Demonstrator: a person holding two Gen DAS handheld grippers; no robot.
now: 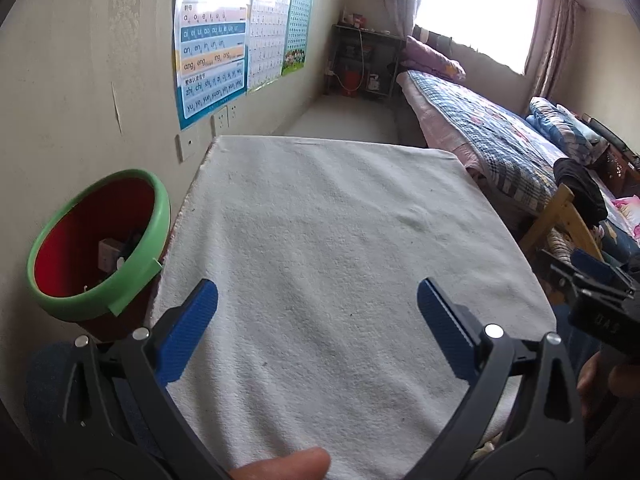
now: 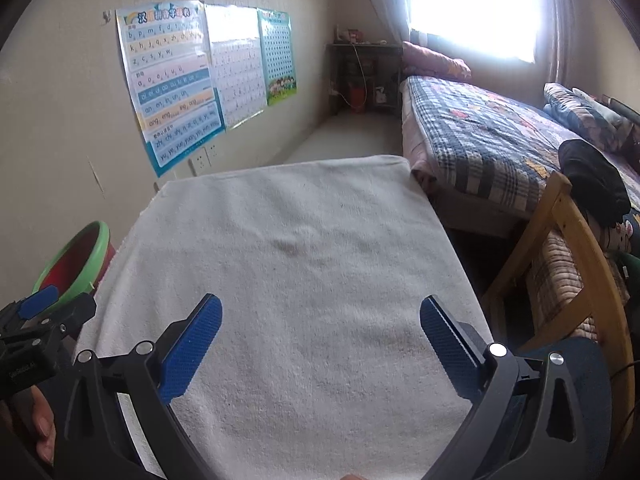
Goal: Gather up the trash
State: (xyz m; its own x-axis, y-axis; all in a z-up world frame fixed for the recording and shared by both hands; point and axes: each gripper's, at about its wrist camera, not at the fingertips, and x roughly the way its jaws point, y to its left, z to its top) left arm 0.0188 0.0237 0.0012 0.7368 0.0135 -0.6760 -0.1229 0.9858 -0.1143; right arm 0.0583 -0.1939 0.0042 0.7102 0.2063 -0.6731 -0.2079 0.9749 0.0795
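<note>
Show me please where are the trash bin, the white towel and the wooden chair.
trash bin (image 1: 158,216), left wrist view, on its green rim.
white towel (image 2: 304,216), right wrist view, on bare cloth near the middle.
wooden chair (image 2: 576,220), right wrist view, on its curved back rail.

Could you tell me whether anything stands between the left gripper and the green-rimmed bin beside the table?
Nothing visible does. The left gripper hangs open over the white cloth, which looks bare, and the bin sits off the table's left edge with its mouth unobstructed.
</note>
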